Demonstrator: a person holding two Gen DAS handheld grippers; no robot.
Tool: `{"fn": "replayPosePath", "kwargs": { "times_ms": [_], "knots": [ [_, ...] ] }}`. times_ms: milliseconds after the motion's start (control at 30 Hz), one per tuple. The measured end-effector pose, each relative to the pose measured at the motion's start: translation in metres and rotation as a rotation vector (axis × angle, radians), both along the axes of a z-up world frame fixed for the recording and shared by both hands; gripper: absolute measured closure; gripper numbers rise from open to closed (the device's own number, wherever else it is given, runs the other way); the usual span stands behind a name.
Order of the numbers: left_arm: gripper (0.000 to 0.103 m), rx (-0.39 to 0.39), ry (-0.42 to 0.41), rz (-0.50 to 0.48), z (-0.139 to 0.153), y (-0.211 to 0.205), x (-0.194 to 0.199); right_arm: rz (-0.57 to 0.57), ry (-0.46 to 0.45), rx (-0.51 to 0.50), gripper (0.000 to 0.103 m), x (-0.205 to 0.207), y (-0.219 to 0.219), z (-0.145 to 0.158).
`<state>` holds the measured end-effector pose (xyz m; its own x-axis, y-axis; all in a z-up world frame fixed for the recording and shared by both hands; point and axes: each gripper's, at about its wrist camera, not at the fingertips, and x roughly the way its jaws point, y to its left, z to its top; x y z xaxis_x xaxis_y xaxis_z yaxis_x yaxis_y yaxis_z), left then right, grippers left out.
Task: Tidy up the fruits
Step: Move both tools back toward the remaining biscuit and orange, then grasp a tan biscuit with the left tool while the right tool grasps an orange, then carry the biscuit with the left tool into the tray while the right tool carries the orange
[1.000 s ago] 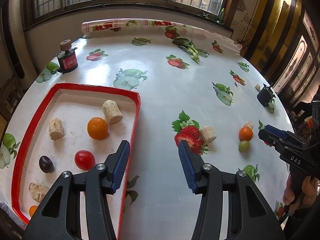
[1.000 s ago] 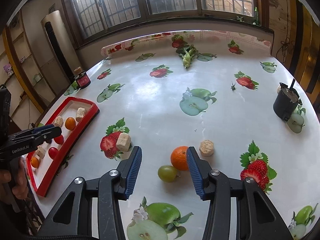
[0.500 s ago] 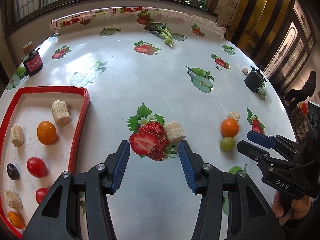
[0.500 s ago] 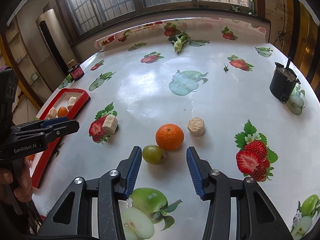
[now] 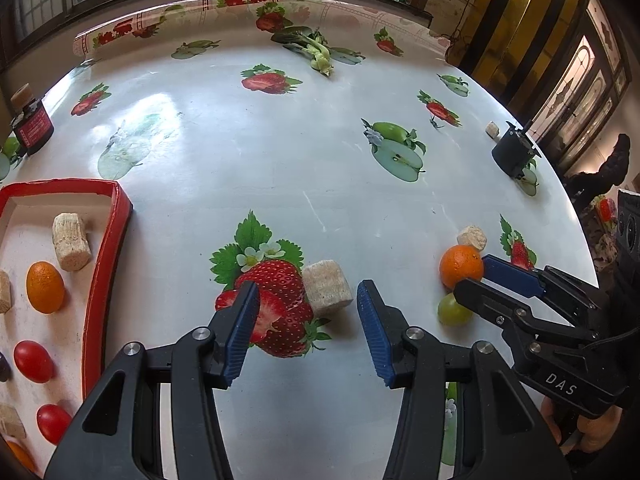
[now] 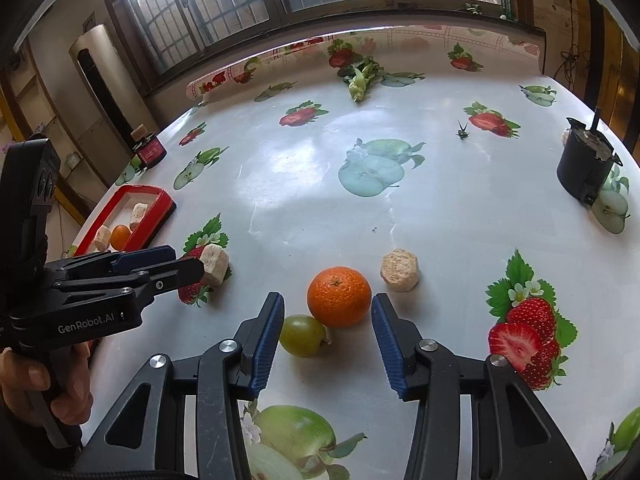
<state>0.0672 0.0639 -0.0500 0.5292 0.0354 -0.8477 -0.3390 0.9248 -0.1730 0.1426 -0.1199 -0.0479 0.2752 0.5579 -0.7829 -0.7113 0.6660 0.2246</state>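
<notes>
Right gripper (image 6: 327, 336): jaws closing but still spread, nothing pinched; the orange (image 6: 339, 297) sits on the table (image 6: 460, 216) at twelve o'clock just beyond the fingertips, the green grape (image 6: 302, 335) between the fingers beside the left pad. Left gripper (image 5: 308, 326): fingers spread and empty, a beige chunk (image 5: 328, 289) at twelve o'clock just past the tips, the red tray (image 5: 105, 256) at nine o'clock.

In your left wrist view the red tray (image 5: 105, 264) runs off the left edge, cutting several fruits there. Your right gripper (image 5: 476, 276) covers part of the green grape (image 5: 450, 312). In your right wrist view, your left gripper (image 6: 180, 264) hides the tray's near end and part of the beige block (image 6: 216, 264).
</notes>
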Motion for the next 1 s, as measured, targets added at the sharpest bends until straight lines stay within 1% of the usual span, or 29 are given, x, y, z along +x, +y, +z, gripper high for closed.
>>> {"fn": "replayPosePath", "kwargs": {
  "times_ms": [67,133,167,200,267,300,333,567,800,1000],
  "knots": [
    [0.055,0.003,0.011,-0.002,-0.005,0.0,0.005,-0.007,-0.01,-0.007,0.058,0.001,0.004,-0.003],
    [0.055,0.006,0.023,-0.005,-0.011,0.0,0.009,-0.015,-0.001,-0.005,0.064,0.006,0.007,-0.005],
    [0.055,0.008,0.026,-0.006,-0.014,0.0,0.011,-0.017,0.007,-0.008,0.065,0.009,0.008,-0.008],
    [0.055,0.026,0.011,-0.012,-0.013,-0.002,0.011,-0.017,0.021,-0.01,0.065,0.012,0.009,-0.011],
    [0.056,0.045,0.01,-0.022,-0.014,-0.004,0.012,-0.017,0.039,0.003,0.066,0.016,0.009,-0.017],
    [0.063,0.053,0.011,-0.022,-0.014,-0.004,0.012,-0.018,0.036,0.008,0.066,0.016,0.008,-0.017],
    [0.076,0.061,0.01,-0.027,-0.014,-0.003,0.013,-0.018,0.032,0.008,0.067,0.016,0.008,-0.016],
    [0.076,0.05,0.001,-0.033,-0.011,0.0,0.003,-0.028,0.005,0.02,0.067,0.01,-0.002,-0.006],
    [0.076,0.062,-0.04,-0.004,0.01,0.006,-0.022,-0.031,-0.017,0.035,0.067,0.004,-0.006,0.007],
    [0.075,0.08,-0.075,0.037,0.027,0.015,-0.047,-0.005,-0.039,0.058,0.067,-0.008,0.001,0.022]
  ]
}}
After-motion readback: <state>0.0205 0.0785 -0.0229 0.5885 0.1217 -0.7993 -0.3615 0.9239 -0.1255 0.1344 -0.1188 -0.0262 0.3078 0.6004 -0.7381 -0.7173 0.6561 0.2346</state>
